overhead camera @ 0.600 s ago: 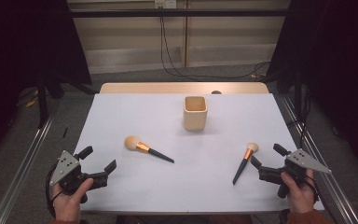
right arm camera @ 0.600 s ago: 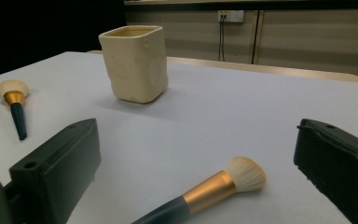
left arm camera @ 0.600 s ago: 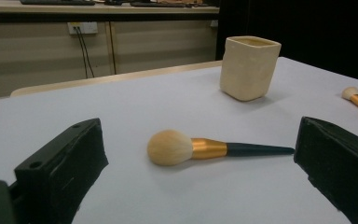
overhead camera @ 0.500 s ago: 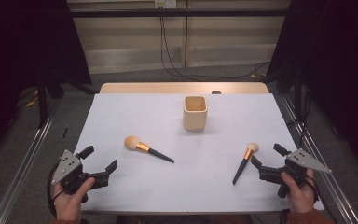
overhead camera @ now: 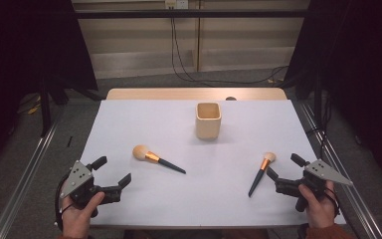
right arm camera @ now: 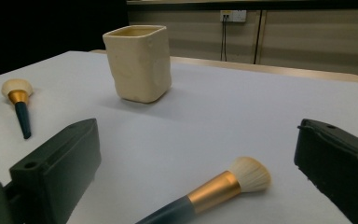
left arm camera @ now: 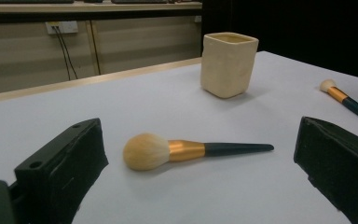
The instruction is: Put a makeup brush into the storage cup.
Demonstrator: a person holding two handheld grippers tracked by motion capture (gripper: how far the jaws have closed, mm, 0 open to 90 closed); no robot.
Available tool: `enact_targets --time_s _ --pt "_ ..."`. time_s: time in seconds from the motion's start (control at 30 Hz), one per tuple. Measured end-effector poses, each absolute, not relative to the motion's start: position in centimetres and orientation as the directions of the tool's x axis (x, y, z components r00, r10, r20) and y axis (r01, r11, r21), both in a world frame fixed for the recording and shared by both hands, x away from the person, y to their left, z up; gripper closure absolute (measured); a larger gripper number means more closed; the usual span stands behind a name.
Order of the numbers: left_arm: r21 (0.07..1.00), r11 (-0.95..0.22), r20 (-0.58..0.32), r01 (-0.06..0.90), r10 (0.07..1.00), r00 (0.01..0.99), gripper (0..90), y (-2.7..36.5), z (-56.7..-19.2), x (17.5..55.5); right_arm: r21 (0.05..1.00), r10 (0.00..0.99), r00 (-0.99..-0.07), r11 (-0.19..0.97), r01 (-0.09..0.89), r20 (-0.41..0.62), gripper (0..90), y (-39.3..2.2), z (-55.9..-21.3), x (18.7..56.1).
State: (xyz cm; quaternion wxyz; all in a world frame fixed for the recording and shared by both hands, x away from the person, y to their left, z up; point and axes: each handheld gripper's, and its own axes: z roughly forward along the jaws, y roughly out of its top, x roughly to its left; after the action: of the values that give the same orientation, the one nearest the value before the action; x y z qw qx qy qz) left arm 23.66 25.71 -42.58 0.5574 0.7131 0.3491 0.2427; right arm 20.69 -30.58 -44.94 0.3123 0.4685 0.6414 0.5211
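2 brushes are laid flat on the white table [overhead camera: 129, 124], well apart, with a cup [overhead camera: 208, 120] beyond them. The left gripper [overhead camera: 112, 174] is held wide near the big brush [overhead camera: 156, 159]. The right gripper [overhead camera: 284, 168] is held wide just beside the small brush [overhead camera: 261, 172]; nothing is gripped.
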Motion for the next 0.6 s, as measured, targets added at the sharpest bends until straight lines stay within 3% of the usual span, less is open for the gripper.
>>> enact_targets --time_s 0.3,0.6 --pt "0.971 -0.108 -0.057 0.212 0.759 0.648 2.0 25.3 -41.5 24.9 0.960 0.926 -0.365 0.015 0.279 0.091 0.0 -30.7 -45.0 20.9" --pt "0.964 -0.165 -0.023 0.207 0.726 0.687 2.6 24.1 -41.4 26.6 0.961 0.925 -0.367 0.005 0.278 0.101 0.0 -30.7 -45.0 20.9"
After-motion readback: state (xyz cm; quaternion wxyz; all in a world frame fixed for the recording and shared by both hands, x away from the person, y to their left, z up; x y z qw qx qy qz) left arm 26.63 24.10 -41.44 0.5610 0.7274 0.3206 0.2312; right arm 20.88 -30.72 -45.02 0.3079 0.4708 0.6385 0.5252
